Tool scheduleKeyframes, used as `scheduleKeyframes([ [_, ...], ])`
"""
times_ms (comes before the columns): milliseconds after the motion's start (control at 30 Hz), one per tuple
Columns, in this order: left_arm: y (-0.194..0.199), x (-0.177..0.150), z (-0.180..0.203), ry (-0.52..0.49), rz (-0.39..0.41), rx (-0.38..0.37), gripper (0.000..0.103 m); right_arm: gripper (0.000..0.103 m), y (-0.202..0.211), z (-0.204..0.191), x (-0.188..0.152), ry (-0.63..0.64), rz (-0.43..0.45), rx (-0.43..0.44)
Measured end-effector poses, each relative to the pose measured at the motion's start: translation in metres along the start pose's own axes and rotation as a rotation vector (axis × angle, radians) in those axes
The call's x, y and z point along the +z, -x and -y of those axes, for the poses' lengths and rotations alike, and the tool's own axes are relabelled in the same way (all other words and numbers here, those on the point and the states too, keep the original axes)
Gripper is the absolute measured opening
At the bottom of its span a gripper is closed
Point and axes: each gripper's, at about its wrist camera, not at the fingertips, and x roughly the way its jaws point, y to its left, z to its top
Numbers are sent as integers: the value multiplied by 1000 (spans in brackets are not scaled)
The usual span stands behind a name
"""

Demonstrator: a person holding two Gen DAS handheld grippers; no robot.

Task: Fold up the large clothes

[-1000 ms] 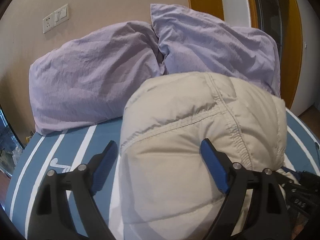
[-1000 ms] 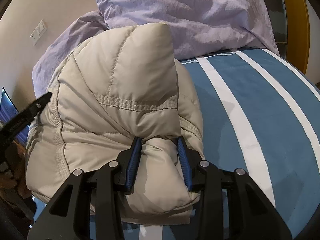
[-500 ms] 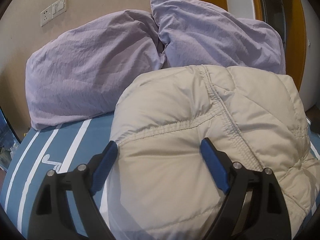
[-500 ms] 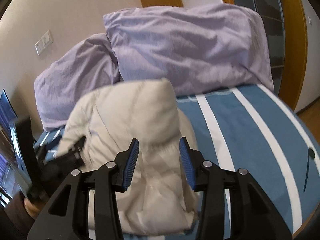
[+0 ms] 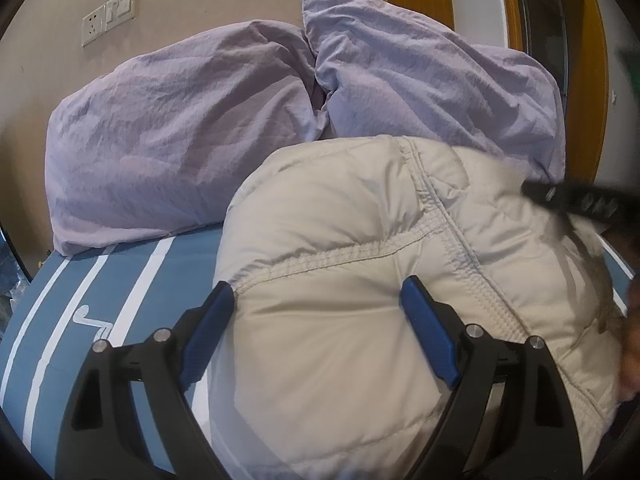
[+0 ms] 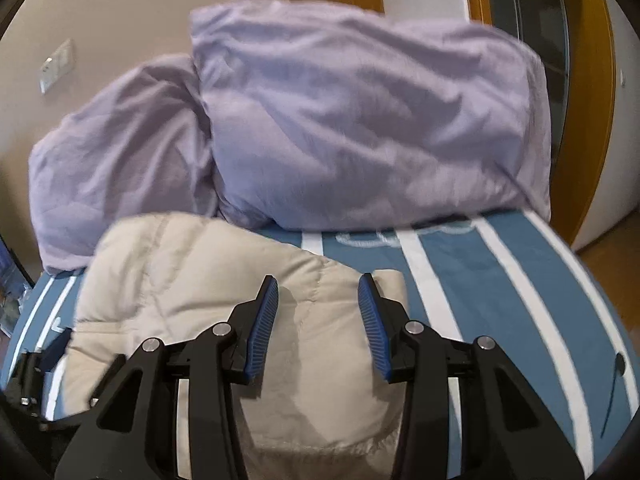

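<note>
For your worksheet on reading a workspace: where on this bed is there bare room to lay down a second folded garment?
The widest bare patch is the striped blue bedcover, between the beige padded jacket, the right pillow and the bed's outer edge. A narrower strip lies beyond the jacket, below the left pillow. The head end is crowded.

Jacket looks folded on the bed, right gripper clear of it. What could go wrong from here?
1. The puffy jacket bulges between the left gripper's wide jaws; if that hold lets go, the padding may spring the fold open.
2. The right gripper hangs open above the jacket with nothing between its pads, so nothing pins that side.
3. The pillows sit close behind; pushing the bundle back could bump them.
</note>
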Motion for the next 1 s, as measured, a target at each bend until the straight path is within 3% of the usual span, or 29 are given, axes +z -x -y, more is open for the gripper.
scheduleKeyframes([
  [200,3,3,1,8,5,-31,87,43,-29,5,-16,-18,-42,-16],
  [400,8,23,-2,21,-53,-84,89,43,-43,14,-26,-49,-72,4],
  [733,2,63,-2,-6,3,19,90,43,-48,14,-29,-52,-67,5],
  [833,-16,59,2,-25,-41,64,90,43,-48,15,-30,-50,-63,8],
  [1000,-33,46,-6,12,-80,45,94,44,-45,11,-30,-30,-47,-8],
])
